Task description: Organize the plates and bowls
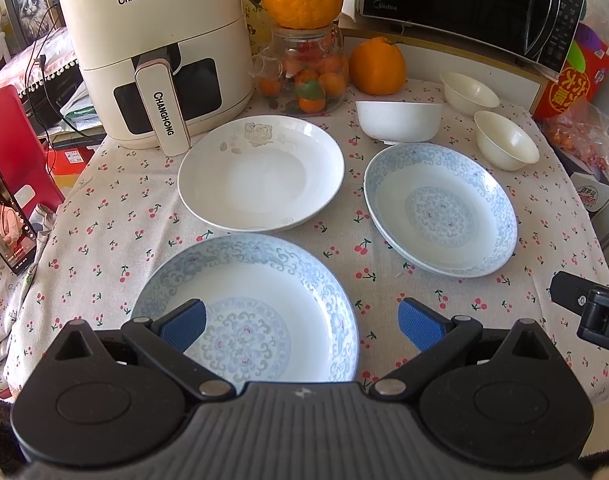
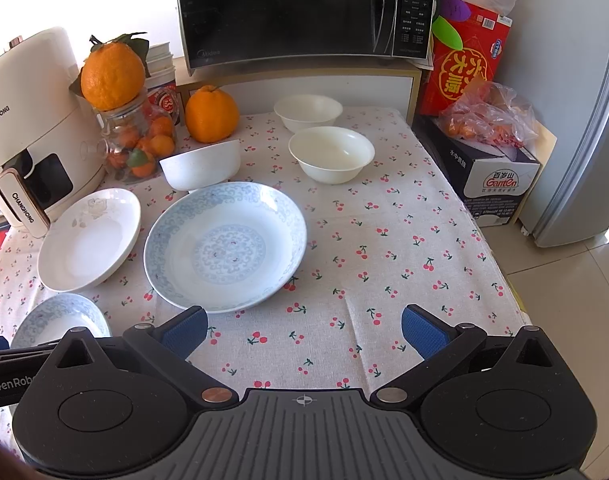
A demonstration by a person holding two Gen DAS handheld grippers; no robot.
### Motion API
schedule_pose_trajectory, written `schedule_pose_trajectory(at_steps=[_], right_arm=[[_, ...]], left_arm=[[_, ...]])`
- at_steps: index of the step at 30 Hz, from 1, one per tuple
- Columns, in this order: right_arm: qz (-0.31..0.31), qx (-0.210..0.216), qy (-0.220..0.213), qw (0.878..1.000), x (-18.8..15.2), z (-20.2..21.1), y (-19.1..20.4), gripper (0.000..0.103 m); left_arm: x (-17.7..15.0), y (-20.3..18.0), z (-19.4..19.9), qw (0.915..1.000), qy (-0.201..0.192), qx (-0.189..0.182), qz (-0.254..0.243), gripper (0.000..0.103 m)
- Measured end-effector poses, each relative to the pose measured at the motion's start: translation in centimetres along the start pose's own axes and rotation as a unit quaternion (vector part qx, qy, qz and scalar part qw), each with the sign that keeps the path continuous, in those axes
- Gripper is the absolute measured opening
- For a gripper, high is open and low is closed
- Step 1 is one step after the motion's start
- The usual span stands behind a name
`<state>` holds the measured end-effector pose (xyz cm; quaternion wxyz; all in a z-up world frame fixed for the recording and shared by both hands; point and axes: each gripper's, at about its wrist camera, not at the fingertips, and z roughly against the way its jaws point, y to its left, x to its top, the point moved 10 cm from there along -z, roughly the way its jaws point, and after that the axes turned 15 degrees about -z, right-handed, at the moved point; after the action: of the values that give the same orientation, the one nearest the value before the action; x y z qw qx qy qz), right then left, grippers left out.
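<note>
Visibly, glass jar point(image 1: 304, 76) holding small oranges point(image 1: 328, 80), bowls point(image 2: 331, 153) empty

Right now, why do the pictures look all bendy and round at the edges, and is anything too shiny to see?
Left wrist view: the fisheye lens bends the microwave and darkens the corners; sunlight washes out the white plate. Right wrist view: the fridge edge curves, the window behind the fryer is blown white, and the plates stay sharp.
</note>
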<state>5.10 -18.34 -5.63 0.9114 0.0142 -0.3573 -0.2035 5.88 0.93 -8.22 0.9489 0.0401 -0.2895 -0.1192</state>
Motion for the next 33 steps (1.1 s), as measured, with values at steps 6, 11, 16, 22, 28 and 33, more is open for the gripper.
schedule_pose_trajectory(at_steps=[6, 11, 16, 22, 28, 33], right_arm=[[0.0, 0.0, 0.0, 1.0, -0.01, 0.02, 0.02, 0.103], [0.0, 0.0, 0.0, 1.0, -0.01, 0.02, 0.02, 0.103], [0.0, 0.001, 0.001, 1.0, 0.0, -0.01, 0.05, 0.103], [0.0, 0.001, 0.001, 1.0, -0.01, 0.0, 0.15, 0.103], [0.002, 0.002, 0.003, 1.0, -0.12, -0.03, 0.17, 0.103], [0.002, 0.002, 0.002, 1.0, -0.09, 0.0, 0.2, 0.103]], left_arm=[[0.01, -0.01, 0.01, 1.0, 0.0, 0.0, 0.0, 0.103], [0.0, -0.02, 0.01, 1.0, 0.0, 0.0, 0.0, 0.103], [0.1, -0.14, 0.01, 1.0, 0.0, -0.001, -0.001, 0.103], [0.26, -0.25, 0.03, 1.0, -0.002, -0.001, -0.001, 0.103], [0.33, -0.27, 0.04, 1.0, -0.002, 0.0, -0.001, 0.103], [0.51, -0.26, 0.09, 1.0, -0.005, -0.001, -0.002, 0.103]])
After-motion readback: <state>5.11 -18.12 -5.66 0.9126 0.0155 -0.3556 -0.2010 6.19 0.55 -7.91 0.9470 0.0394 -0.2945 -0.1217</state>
